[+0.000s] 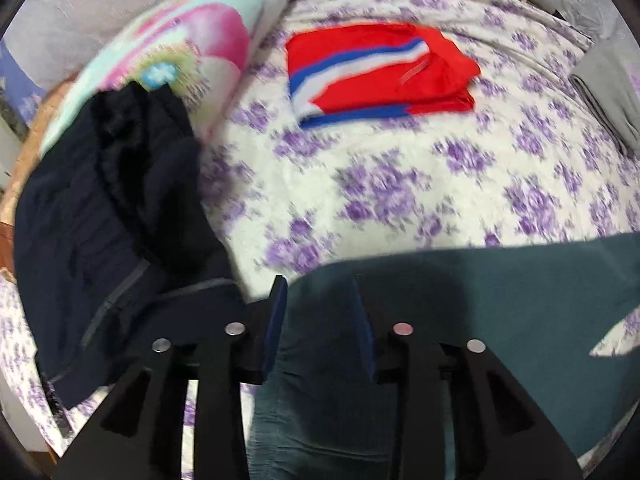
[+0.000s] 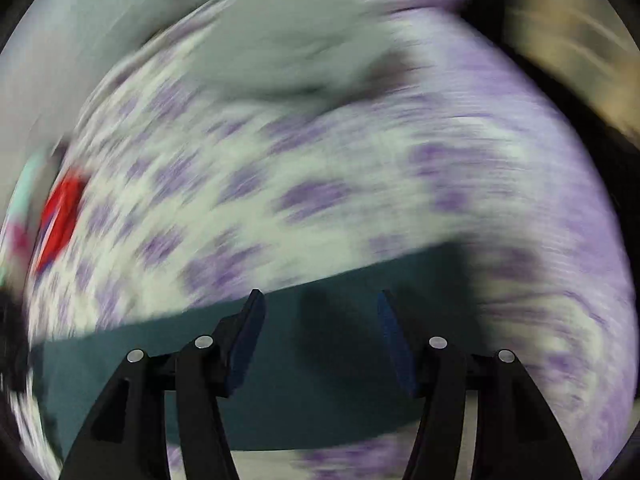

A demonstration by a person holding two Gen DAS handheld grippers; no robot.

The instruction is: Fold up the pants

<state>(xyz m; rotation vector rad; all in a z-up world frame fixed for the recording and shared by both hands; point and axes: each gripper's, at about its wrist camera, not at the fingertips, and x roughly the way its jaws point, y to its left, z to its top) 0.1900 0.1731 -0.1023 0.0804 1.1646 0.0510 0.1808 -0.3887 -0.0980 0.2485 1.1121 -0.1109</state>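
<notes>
Teal pants (image 1: pixel 500 292) are lying flat on the floral bed (image 1: pixel 400 184); left tongs (image 1: pixel 320 312) and right tongs (image 2: pixel 320 332) are both hovering apart above the cloth, gripping nothing. Best now: be squaring the edges and pressing the crease flat before regripping.

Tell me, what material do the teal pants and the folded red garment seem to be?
Teal pants: probably soft matte knit or fleece, since the surface is dull with gentle creases. Folded red garment: likely smooth synthetic sportswear, with saturated colour and blue and white stripes; blur leaves both uncertain.
</notes>
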